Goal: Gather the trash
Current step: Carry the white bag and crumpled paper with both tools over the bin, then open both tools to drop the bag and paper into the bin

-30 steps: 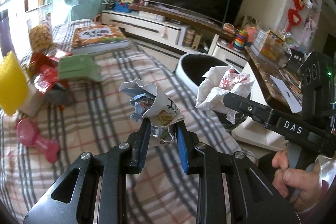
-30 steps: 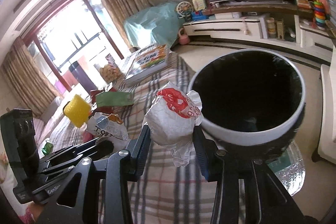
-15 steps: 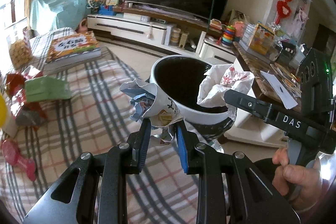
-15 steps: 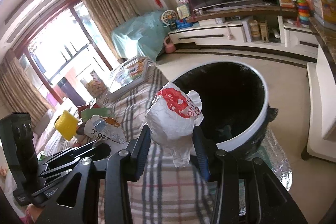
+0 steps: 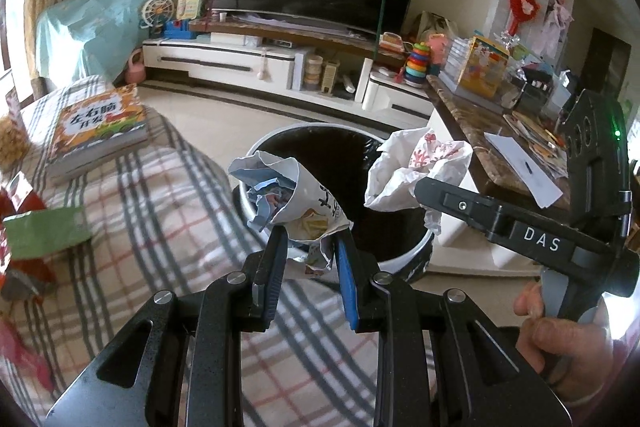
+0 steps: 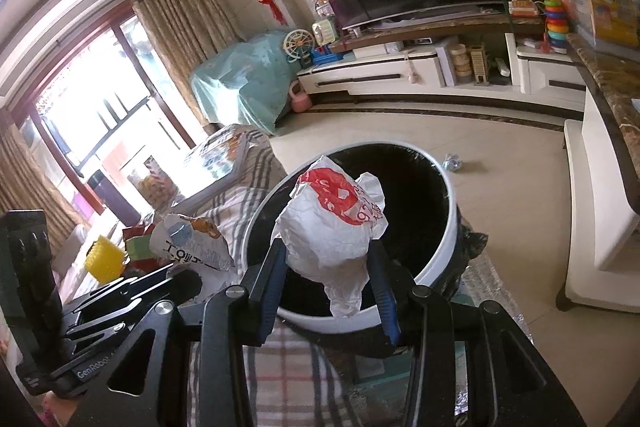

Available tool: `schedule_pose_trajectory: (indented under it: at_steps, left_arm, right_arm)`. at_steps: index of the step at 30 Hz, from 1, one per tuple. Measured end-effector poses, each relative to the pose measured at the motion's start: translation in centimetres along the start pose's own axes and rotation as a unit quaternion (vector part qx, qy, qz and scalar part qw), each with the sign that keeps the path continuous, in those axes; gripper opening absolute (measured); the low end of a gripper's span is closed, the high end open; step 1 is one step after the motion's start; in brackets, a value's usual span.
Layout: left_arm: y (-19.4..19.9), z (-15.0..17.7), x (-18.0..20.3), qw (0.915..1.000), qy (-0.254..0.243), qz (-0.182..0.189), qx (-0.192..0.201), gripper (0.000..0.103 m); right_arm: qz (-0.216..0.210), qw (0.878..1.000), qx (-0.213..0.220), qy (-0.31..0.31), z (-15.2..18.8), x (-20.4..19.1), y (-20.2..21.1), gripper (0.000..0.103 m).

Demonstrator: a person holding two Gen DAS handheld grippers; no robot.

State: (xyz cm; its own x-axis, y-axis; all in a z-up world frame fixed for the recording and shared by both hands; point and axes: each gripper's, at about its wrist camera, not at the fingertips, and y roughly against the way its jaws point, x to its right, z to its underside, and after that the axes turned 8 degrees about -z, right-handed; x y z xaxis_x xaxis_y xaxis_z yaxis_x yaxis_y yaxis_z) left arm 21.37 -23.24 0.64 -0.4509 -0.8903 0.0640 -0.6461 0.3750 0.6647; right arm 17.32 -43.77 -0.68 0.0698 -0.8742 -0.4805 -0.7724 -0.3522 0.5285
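Observation:
My left gripper [image 5: 311,239] is shut on a crumpled white and blue snack wrapper [image 5: 294,199], held at the near rim of a round white bin with a black liner [image 5: 404,251]. My right gripper [image 6: 328,259] is shut on a crumpled white wrapper with red print [image 6: 336,223], held over the bin's [image 6: 450,223] near rim. The right gripper also shows in the left wrist view [image 5: 416,187] with its wrapper [image 5: 416,163] above the bin's mouth. The left gripper and its wrapper [image 6: 188,243] show at the left of the right wrist view.
A plaid-covered sofa or bed [image 5: 160,227] lies under both grippers. On it are a children's book [image 5: 96,127], a green packet [image 5: 44,231], red wrappers [image 5: 16,195] and a yellow object [image 6: 102,259]. A TV stand [image 5: 280,59] and a side counter [image 5: 500,143] border the floor. A small scrap [image 6: 452,161] lies on the floor.
Both grippers have moved toward the bin with their wrappers; the bin now fills more of both views and the wrappers hang over its near rim.

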Motion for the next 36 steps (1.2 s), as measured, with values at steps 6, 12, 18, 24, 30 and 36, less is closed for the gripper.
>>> schedule_pose_trajectory:
  at_steps: [6,12,18,24,30,36]
  left_arm:
    - [-1.5,-0.9,0.5,0.9999,-0.009,-0.001,-0.006,0.023]
    - [-2.5,-1.3,0.6,0.9998,-0.012,-0.001,-0.015,0.023]
    - [-3.8,-1.5,0.7,0.9995,-0.006,0.005,-0.03,0.024]
    - [-4.4,-1.6,0.7,0.9992,-0.005,0.002,-0.04,0.036]
    - [-3.5,-1.3,0.5,0.9996,-0.001,-0.011,-0.027,0.057]
    - [-1.9,0.2,-0.9,0.9992,0.023,-0.024,-0.022,0.063]
  right_arm:
    - [0.005,1.0,-0.001,-0.001,-1.0,0.8,-0.5,0.042]
    - [0.01,1.0,-0.007,-0.005,-1.5,1.6,-1.0,0.042]
    - [0.015,1.0,-0.015,-0.006,-1.9,2.2,-1.7,0.042]
    - [0.022,0.999,-0.026,-0.006,-1.9,2.4,-2.6,0.046]
    - [0.023,0.999,-0.024,-0.023,-1.9,3.0,-2.4,0.069]
    - [0.015,0.999,-0.01,-0.029,-1.5,2.3,-1.4,0.08]
